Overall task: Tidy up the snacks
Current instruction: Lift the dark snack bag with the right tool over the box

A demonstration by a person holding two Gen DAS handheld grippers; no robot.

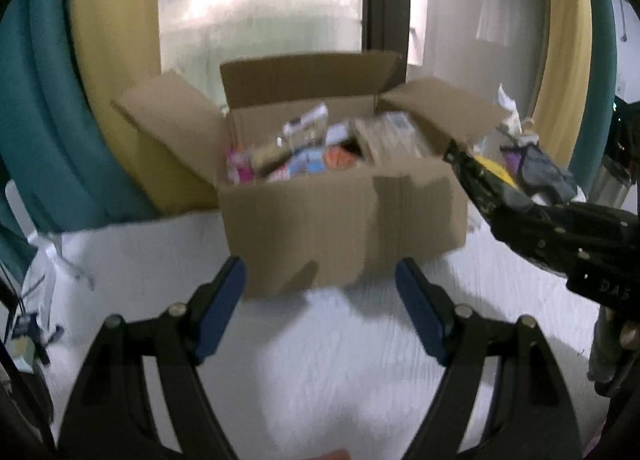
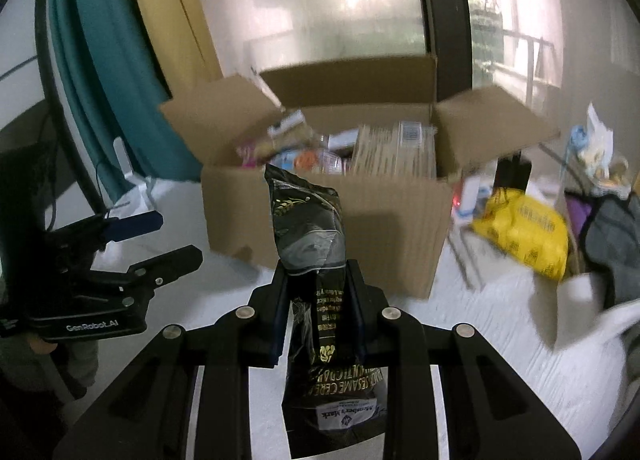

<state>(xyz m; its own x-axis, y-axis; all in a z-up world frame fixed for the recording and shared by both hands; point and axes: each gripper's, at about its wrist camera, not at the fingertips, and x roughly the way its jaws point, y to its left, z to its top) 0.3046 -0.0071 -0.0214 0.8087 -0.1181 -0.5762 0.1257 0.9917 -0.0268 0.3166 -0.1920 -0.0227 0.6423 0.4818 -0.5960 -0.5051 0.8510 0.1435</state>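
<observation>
Our right gripper (image 2: 318, 272) pinches a black sesame cereal packet (image 2: 310, 227) upright between its pads; only its wrist view shows the print. Our left gripper (image 1: 320, 300) hangs spread and empty, seen side-on from the right. Ahead on the white table (image 1: 340, 360) sits the open cardboard box (image 2: 360, 215) of snacks. Only the right view clearly shows a yellow bag (image 2: 524, 236) beside the box.

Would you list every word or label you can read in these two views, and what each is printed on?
"GenRobot.AI": body of the left gripper.
"SESAME CEREAL" and "Member's Mark", seen upside down: black packet clamped in the right gripper.
Yellow bag: print too blurred.
Snacks in the cardboard box: labels too blurred.
</observation>
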